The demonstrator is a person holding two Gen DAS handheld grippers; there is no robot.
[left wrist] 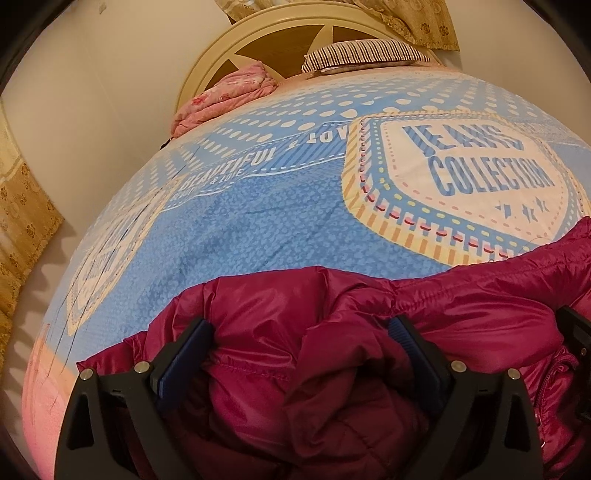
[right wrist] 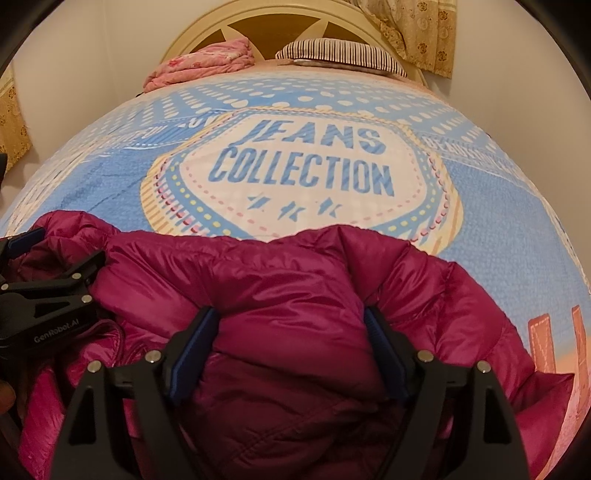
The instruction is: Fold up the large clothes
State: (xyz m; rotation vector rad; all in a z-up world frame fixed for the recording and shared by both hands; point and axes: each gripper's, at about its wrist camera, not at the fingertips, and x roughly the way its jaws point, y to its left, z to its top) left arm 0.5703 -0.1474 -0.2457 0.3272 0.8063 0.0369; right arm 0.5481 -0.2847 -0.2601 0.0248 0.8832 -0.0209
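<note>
A magenta puffer jacket [left wrist: 369,332] lies bunched on the near part of the bed; it also shows in the right wrist view [right wrist: 288,288]. My left gripper [left wrist: 301,328] has its jaws spread wide, with a thick fold of the jacket bulging between the blue pads [left wrist: 184,354]. My right gripper [right wrist: 290,321] stands the same way, jaws wide around a puffy fold. The left gripper also shows at the left edge of the right wrist view [right wrist: 48,258], and a bit of the right gripper shows at the right edge of the left wrist view [left wrist: 576,332].
The bed carries a blue and white "JEANS COLLECTION" cover [right wrist: 498,229]. A folded pink blanket [right wrist: 199,62] and a striped pillow [right wrist: 340,55] lie by the round cream headboard [right wrist: 192,40]. Yellow patterned curtains [right wrist: 424,33] hang on both sides.
</note>
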